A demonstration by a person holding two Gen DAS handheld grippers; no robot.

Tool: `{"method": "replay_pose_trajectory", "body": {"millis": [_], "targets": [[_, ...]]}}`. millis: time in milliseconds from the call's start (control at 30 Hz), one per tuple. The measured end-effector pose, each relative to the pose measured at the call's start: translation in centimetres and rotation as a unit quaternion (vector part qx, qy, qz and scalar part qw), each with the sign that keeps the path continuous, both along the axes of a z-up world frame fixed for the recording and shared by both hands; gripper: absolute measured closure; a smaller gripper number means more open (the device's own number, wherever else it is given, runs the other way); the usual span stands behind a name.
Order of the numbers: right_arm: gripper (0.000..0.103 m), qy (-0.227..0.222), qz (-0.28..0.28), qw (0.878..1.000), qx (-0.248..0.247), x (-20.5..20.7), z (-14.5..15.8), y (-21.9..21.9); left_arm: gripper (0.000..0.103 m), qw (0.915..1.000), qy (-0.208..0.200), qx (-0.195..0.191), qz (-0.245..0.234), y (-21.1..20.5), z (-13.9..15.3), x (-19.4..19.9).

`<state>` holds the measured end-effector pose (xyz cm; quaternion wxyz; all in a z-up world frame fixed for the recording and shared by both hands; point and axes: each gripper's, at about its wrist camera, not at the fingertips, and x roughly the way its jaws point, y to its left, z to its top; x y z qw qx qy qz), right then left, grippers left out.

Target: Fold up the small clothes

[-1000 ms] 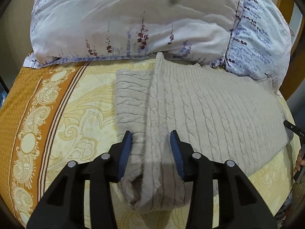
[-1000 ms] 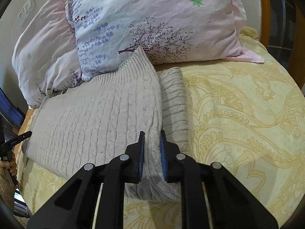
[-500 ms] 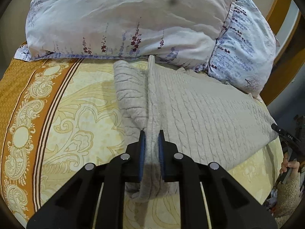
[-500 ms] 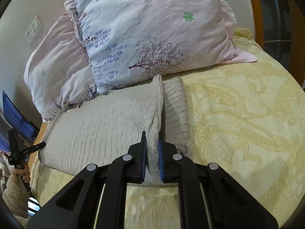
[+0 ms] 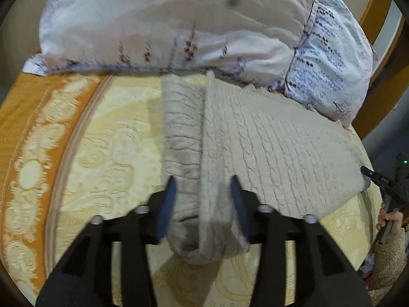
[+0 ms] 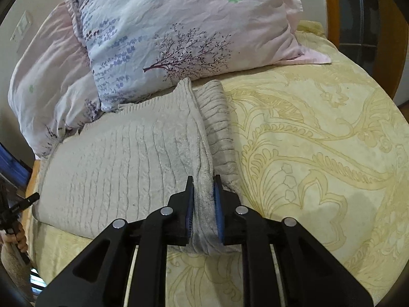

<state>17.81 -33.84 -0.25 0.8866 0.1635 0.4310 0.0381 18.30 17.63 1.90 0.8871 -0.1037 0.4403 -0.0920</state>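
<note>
While the beige cable-knit sweater lies flat on the yellow patterned bedspread, its far edge against the 2 floral pillows, you have a gripper at each of its near ends. Your left gripper has just been opening: its blue pads now stand apart on either side of the folded-in sleeve and side edge, with fabric between them but no squeeze on it. Your right gripper has also just been easing open, yet in the right wrist view its pads are close together with the raised fold of the sweater bunched between them and touching both. The folded sleeve runs as a narrow strip from that gripper toward the pillow. In the left wrist view the other gripper and a hand show at the right edge, beside the sweater's corner.
</note>
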Motion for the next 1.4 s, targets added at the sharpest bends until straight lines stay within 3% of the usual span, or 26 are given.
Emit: {"method": "replay_pose_trajectory", "body": {"millis": [33, 100, 200, 367, 533, 567, 700, 800, 933, 1100, 1267, 1400], "targets": [[0.073, -0.006, -0.009, 1.0, -0.009, -0.2, 0.5, 0.0, 0.046, 0.9998, -0.014, 0.011, 0.009, 0.2, 0.6, -0.4], [0.047, -0.029, -0.027, 0.999, -0.038, -0.7, 1.7, 0.3, 0.043, 0.9987, -0.035, 0.029, 0.021, 0.3, 1.6, -1.0], [0.046, -0.069, 0.002, 0.996, -0.049, -1.0, 3.3, 2.3, 0.035, 0.9952, -0.078, 0.054, 0.025, -0.4, 3.3, -1.9], [0.046, -0.061, 0.092, 0.993, -0.045, 0.7, 2.8, 7.6, 0.028, 0.9912, -0.104, 0.066, -0.046, -5.0, 4.3, -1.5], [0.043, -0.031, 0.108, 0.993, -0.039, 3.4, 1.2, 10.1, 0.028, 0.9932, -0.059, 0.083, -0.057, -6.6, 2.2, 0.7], [0.038, -0.023, 0.105, 0.994, -0.03, 3.9, 0.9, 10.0, 0.028, 0.9944, -0.043, 0.083, -0.05, -6.4, 1.6, 1.2], [0.035, 0.012, 0.098, 0.995, -0.025, 5.1, -0.6, 9.7, 0.028, 0.9959, -0.003, 0.087, -0.025, -5.3, -0.3, 1.9], [0.035, 0.012, 0.088, 0.996, -0.03, 4.9, 0.1, 10.1, 0.028, 0.999, 0.004, 0.042, -0.018, -3.7, -0.4, 1.8], [0.034, -0.018, 0.101, 0.994, -0.045, 4.8, 1.4, 12.2, 0.027, 0.9987, -0.003, -0.049, 0.018, 0.0, 1.1, 1.9], [0.032, -0.016, 0.121, 0.991, -0.056, 5.7, 1.4, 14.8, 0.027, 0.9968, 0.018, -0.06, 0.049, 2.1, 1.1, 3.1], [0.028, -0.016, 0.122, 0.988, -0.093, 6.3, 0.7, 16.7, 0.027, 0.99, 0.054, -0.116, 0.061, 2.9, -0.5, 4.7], [0.025, -0.016, 0.124, 0.984, -0.125, 6.3, 0.1, 17.7, 0.026, 0.9884, 0.06, -0.129, 0.055, 2.3, -0.7, 5.5]]}}
